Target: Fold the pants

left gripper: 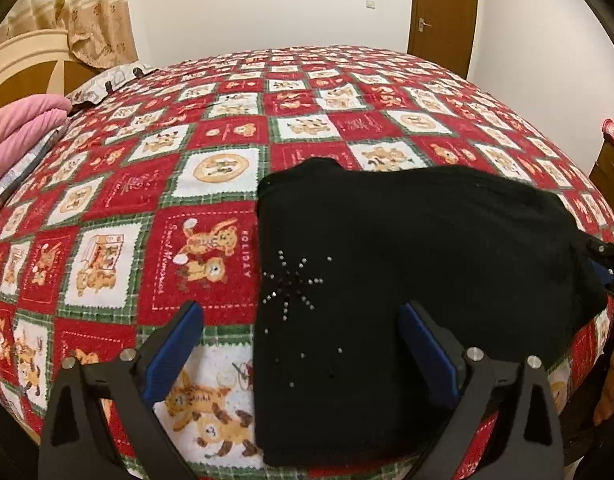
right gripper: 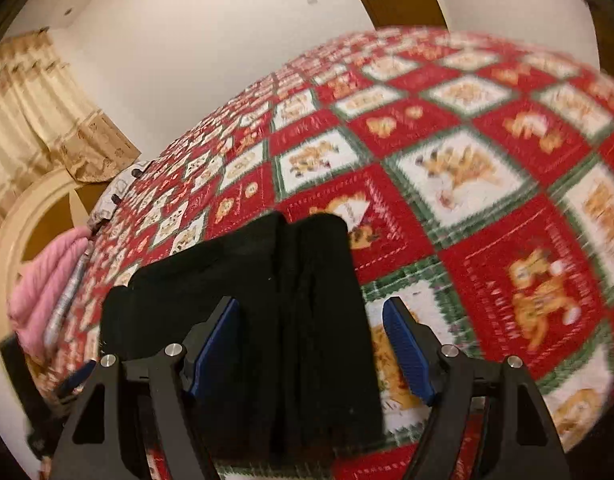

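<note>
A pair of black pants (left gripper: 407, 272), already gathered into a compact, thick rectangle, is seen lying flat on a bed in the lower right of the left wrist view, near the bed's front edge. A starburst of small rhinestones (left gripper: 293, 284) is shown on its left part. In the right wrist view the same pants (right gripper: 267, 320) fill the lower centre, with stacked layers and a seam-like groove running up the middle. The fabric looks soft, matte and limp, probably light and not slippery; it would likely sag if lifted at one point, so a hold on a thick folded edge or corner is judged best, away from the stones. The left gripper (left gripper: 301, 344) is held above the pants' left edge with its blue-padded jaws spread wide and nothing pinched. The right gripper (right gripper: 311, 344) is likewise spread, its jaws hanging over the pants' right part, with no contact apparent. The red, white and green bedcover (left gripper: 211, 160) printed with bears stretches broadly toward the upper part of both frames, leaving ample open room. Pink bedding (left gripper: 23, 132) and a headboard (left gripper: 31, 64) are seen at the left, a wooden door (left gripper: 443, 12) at the upper right.
</note>
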Demonstrator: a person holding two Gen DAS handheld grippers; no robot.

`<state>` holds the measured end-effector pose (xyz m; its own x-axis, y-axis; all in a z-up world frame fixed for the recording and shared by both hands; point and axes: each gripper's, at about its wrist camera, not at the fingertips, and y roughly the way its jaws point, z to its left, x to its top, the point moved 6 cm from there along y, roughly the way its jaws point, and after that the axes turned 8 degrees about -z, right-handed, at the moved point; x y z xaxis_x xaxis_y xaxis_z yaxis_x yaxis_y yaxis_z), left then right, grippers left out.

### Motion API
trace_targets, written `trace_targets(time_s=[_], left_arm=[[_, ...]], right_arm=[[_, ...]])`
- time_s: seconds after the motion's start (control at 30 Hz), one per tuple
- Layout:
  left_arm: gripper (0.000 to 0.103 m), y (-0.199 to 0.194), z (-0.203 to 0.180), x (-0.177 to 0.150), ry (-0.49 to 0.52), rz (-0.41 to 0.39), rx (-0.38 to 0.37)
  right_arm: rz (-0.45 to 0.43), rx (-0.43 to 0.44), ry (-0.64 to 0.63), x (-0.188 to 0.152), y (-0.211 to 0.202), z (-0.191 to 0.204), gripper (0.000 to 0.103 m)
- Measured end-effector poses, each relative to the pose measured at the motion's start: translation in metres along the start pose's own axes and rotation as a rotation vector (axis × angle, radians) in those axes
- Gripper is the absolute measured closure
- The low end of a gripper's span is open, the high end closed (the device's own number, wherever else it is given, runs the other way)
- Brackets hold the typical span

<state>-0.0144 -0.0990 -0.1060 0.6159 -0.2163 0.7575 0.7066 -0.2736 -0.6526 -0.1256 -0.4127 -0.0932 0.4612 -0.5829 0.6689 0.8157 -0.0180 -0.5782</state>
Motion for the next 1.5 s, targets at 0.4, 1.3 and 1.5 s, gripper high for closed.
trace_targets(time_s=[0.4, 1.3, 1.5], left_arm=[[0.0, 0.007, 0.001, -0.005, -0.044, 0.025, 0.014], [0.0, 0.001, 0.0, -0.001, -0.217, 0.021, -0.241], [0.019, 0.0, -0.005, 0.001, -0.26, -0.008, -0.32]], right_arm=[[0.022, 0.017, -0.206, 0.001, 0.013, 0.035, 0.052], [0.01, 0.002, -0.311, -0.014, 0.023, 0.047, 0.03], [0.0, 0.02, -0.3, -0.014, 0.021, 0.043, 0.033]])
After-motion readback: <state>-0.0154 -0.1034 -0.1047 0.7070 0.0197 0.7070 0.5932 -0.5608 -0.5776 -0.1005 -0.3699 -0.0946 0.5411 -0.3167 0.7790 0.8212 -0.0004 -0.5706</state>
